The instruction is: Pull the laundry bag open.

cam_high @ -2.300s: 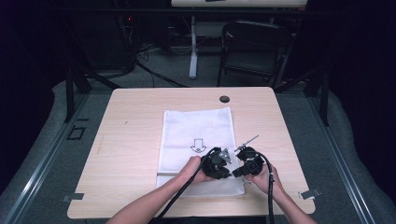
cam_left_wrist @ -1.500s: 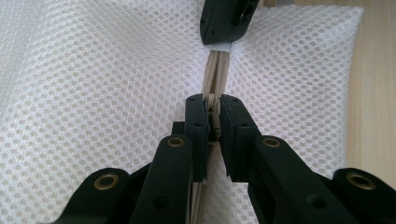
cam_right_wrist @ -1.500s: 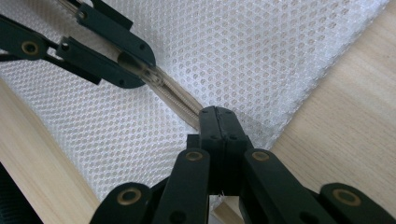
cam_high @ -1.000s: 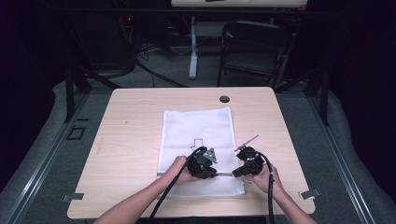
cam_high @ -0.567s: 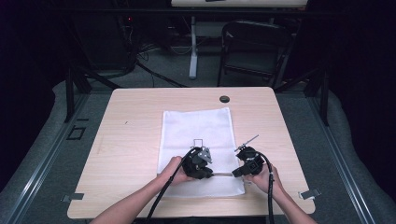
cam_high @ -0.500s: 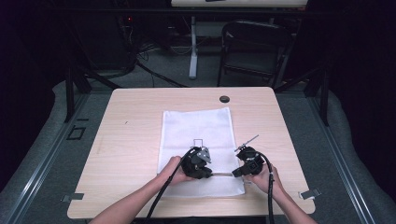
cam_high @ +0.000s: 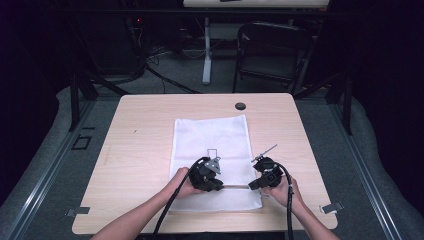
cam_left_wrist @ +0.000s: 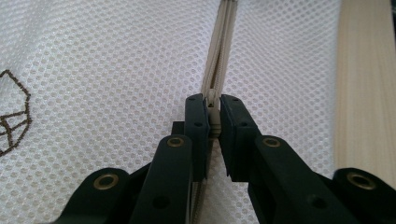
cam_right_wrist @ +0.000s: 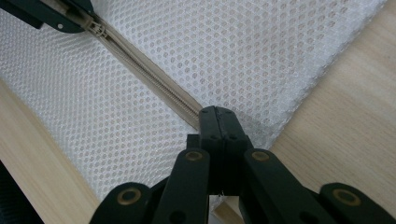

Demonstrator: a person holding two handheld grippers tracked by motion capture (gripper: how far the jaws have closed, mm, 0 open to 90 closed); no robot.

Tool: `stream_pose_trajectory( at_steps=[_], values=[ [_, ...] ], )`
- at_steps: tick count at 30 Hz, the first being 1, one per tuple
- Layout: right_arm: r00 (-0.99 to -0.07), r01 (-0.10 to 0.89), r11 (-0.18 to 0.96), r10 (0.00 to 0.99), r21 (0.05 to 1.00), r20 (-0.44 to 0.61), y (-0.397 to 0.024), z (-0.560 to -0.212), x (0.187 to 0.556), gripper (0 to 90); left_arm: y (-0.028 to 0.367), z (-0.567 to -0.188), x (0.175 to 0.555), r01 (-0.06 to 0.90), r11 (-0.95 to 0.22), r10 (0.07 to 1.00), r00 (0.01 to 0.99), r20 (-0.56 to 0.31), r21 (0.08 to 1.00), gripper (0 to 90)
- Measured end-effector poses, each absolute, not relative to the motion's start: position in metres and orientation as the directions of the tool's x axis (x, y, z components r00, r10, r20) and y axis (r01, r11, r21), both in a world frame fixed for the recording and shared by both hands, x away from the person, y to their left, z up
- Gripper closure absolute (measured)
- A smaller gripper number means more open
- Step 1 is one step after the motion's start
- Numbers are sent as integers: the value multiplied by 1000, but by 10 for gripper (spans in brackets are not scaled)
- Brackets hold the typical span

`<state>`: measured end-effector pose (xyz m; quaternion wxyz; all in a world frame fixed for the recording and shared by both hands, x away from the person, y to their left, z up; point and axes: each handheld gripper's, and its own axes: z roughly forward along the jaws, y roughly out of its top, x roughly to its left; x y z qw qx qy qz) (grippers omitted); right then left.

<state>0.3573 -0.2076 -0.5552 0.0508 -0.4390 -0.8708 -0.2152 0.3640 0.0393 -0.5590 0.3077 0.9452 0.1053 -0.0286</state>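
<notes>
White mesh bag (cam_high: 212, 150) flat on a pale wood counter (cam_high: 140, 130) — both grippers at its zipper (cam_right_wrist: 144, 65) near the front edge.

The left gripper (cam_left_wrist: 212, 109) has its jaws nearly closed on the zipper slider (cam_left_wrist: 213, 114); the right gripper (cam_right_wrist: 215, 114) has its jaws pressed together on the bag's corner where the zipper ends. The counter stands on grey carpet (cam_high: 45, 170) in a dark room — a folding chair (cam_high: 272, 50) and cables (cam_high: 165, 75) lie behind it.
</notes>
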Motion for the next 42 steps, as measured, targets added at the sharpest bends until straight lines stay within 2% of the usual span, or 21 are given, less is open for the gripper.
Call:
stream_pose_trajectory(
  at_steps=[28,42],
  values=[
    [-611,786,528,744,322,271,-207,-554,357,900,76,-557,358,231,-784,195,973,-125,575,822],
    [-606,789,519,746,328,277,-207,-555,357,900,117,-557,359,286,-778,257,957,-132,559,821]
  ],
)
